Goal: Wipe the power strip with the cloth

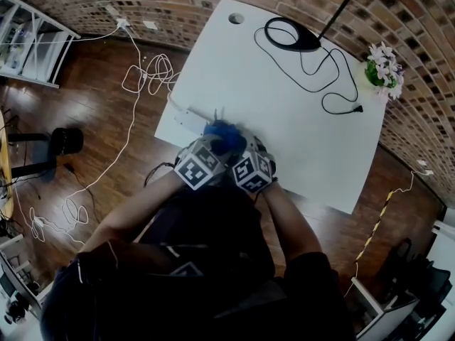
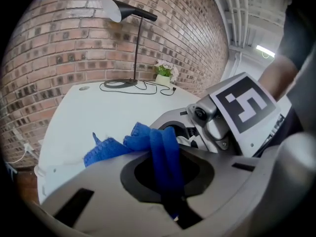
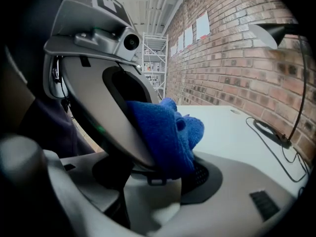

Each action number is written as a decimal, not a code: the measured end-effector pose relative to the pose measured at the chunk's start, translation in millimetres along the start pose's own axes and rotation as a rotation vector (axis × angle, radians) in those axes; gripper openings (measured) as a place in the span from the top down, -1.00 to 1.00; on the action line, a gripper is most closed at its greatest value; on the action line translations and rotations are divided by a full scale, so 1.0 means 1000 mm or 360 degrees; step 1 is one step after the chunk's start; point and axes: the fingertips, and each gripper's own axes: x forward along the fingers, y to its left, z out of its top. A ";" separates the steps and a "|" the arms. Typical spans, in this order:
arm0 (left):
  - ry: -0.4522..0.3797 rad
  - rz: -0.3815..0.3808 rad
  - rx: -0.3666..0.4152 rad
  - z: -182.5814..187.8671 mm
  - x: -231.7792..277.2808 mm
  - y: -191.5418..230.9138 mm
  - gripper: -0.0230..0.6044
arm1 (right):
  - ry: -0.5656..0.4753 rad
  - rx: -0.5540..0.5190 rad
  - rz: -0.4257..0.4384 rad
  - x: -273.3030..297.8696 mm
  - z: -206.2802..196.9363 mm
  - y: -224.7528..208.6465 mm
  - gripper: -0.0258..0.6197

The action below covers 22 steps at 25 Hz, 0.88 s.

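Note:
Both grippers sit close together at the near left edge of the white table (image 1: 298, 126). My left gripper (image 1: 215, 141) is shut on a blue cloth (image 1: 222, 133), which bunches out of its jaws (image 2: 148, 142). The cloth (image 3: 165, 132) rests down on a white power strip (image 3: 155, 201). My right gripper (image 3: 153, 194) has its jaws wide around that strip's near end. The strip's far end (image 1: 188, 117) lies along the table's left edge, and its cable drops to the floor. The right gripper's marker cube (image 2: 244, 105) shows just beside the left gripper.
A black desk lamp (image 1: 291, 38) stands at the back of the table, its black cable (image 1: 334, 84) looping to the right. A small flower pot (image 1: 384, 69) sits at the far right corner. White cables (image 1: 142, 77) trail over the wooden floor on the left.

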 end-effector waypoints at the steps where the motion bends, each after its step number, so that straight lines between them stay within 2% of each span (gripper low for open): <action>1: -0.0008 -0.0003 0.0027 0.000 -0.001 0.000 0.80 | -0.0005 -0.0003 -0.0004 0.000 0.000 0.000 0.05; 5: 0.0007 -0.0012 0.0071 -0.001 -0.002 0.002 0.80 | -0.0009 -0.0003 -0.0011 0.000 0.001 0.000 0.05; 9: -0.0027 0.0052 0.0117 -0.004 -0.009 0.012 0.80 | -0.0007 -0.0003 -0.0005 0.001 0.002 -0.001 0.05; 14: -0.0024 0.0095 0.0092 -0.010 -0.018 0.027 0.80 | -0.0003 0.0001 -0.0003 0.000 0.001 -0.001 0.05; 22: -0.0065 0.0124 0.0118 -0.014 -0.028 0.039 0.80 | -0.0002 0.0003 -0.0010 0.001 0.002 0.001 0.05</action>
